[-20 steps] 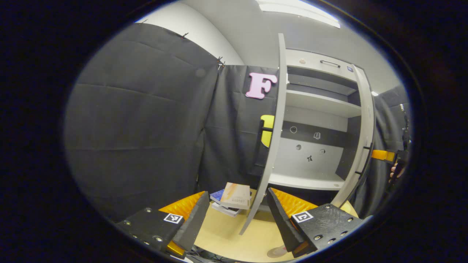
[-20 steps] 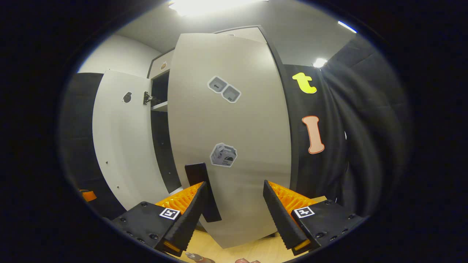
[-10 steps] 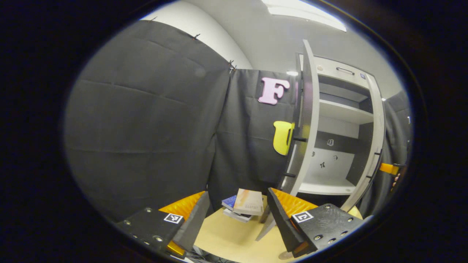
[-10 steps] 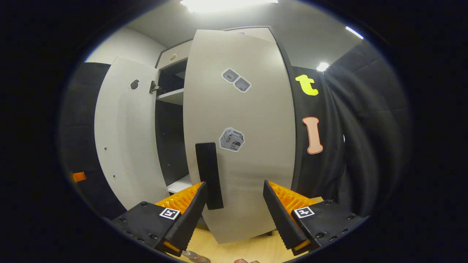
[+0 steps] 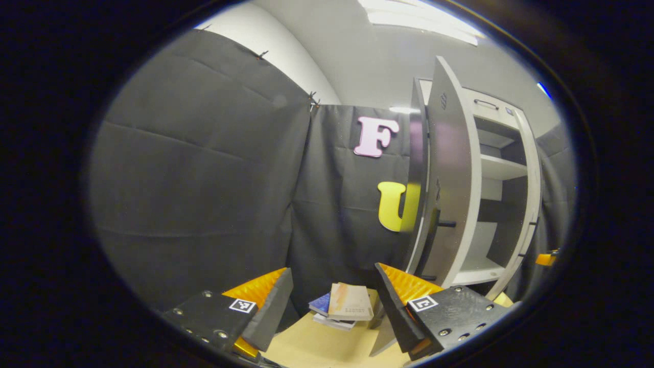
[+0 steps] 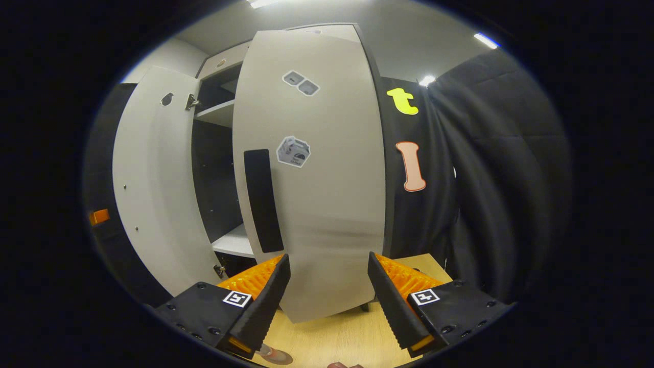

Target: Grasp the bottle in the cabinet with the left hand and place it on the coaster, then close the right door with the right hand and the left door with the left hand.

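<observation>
The tall pale-grey cabinet [image 6: 225,115] stands upright on the light wooden desk [image 6: 337,340] against the black cloth wall, and everything sorts itself around it; its right door [image 6: 317,174], a long flat grey panel with small stickers and a black vertical bar handle [image 6: 262,200], runs top to bottom and is swung most of the way in, a dark gap left between its handle edge and the cabinet's inside; its long axis is vertical, its face turned out toward the right gripper [image 6: 327,299], which sits low in front of the door's bottom edge with its jaws apart and holding nothing; whether they touch the panel I cannot tell.

The left door [image 6: 153,184] stands wide, its pale inner face and a hinge showing beside the white shelves; in the left gripper view that same left door [image 5: 449,174] is seen almost edge-on, upright, with its black handle on the outer side and the white shelf [image 5: 503,166] behind it.

The left gripper [image 5: 332,301] hangs low, left of the cabinet, jaws spread and empty; beyond it a small stack of books [image 5: 343,305] lies flat on the desk near the cabinet's foot.

At the bottom edge of the right gripper view a small piece of the clear bottle [image 6: 273,353] shows on the desk in front of the cabinet; how it stands I cannot tell.
</observation>
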Demonstrator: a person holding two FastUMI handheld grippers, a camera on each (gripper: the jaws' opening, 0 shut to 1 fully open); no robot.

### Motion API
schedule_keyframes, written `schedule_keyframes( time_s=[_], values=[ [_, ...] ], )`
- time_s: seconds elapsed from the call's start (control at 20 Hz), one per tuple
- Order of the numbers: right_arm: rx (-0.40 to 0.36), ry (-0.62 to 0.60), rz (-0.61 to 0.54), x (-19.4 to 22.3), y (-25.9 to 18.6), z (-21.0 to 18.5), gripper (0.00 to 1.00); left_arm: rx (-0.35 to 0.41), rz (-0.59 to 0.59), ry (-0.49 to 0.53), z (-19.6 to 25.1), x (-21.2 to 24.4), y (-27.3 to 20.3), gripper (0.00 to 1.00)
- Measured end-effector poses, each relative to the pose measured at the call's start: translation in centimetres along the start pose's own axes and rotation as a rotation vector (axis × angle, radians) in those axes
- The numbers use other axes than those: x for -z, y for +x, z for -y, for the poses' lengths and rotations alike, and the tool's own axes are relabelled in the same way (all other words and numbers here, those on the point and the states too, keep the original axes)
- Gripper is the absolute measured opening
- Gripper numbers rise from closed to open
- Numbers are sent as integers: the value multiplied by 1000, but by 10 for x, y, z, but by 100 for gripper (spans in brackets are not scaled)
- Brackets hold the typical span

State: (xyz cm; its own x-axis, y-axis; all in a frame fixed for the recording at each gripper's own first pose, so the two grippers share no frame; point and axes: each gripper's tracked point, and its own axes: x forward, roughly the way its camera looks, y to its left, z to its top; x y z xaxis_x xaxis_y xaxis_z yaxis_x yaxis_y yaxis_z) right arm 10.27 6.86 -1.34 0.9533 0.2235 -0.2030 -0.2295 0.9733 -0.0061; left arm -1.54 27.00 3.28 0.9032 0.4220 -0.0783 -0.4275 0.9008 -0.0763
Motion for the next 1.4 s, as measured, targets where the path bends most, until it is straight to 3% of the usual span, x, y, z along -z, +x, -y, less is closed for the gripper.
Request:
schedule_keyframes(
  time_s=[0.15, 0.4, 0.6, 0.65, 0.75, 0.95, 1.2, 1.4],
  values=[
    [49, 32, -31, 12, -4, 5, 97, 85, 5, 12, 10, -4, 34, 99],
    [140, 63, -49, 28, -14, 20, 97, 289, 18, 48, 41, -15, 72, 99],
    [187, 104, -57, 35, -18, 28, 97, 378, 5, 81, 59, -17, 90, 99],
    [197, 110, -56, 34, -19, 30, 97, 398, 0, 76, 64, -17, 93, 92],
    [213, 116, -52, 34, -21, 32, 97, 438, -9, 74, 75, -19, 103, 92],
    [215, 113, -58, 36, -24, 33, 97, 451, -18, 139, 84, -21, 102, 91],
    [203, 123, -74, 44, -27, 36, 97, 479, -49, 139, 92, -20, 102, 92],
    [198, 136, -83, 46, -29, 49, 97, 510, -65, 145, 130, -15, 98, 92]
  ],
)
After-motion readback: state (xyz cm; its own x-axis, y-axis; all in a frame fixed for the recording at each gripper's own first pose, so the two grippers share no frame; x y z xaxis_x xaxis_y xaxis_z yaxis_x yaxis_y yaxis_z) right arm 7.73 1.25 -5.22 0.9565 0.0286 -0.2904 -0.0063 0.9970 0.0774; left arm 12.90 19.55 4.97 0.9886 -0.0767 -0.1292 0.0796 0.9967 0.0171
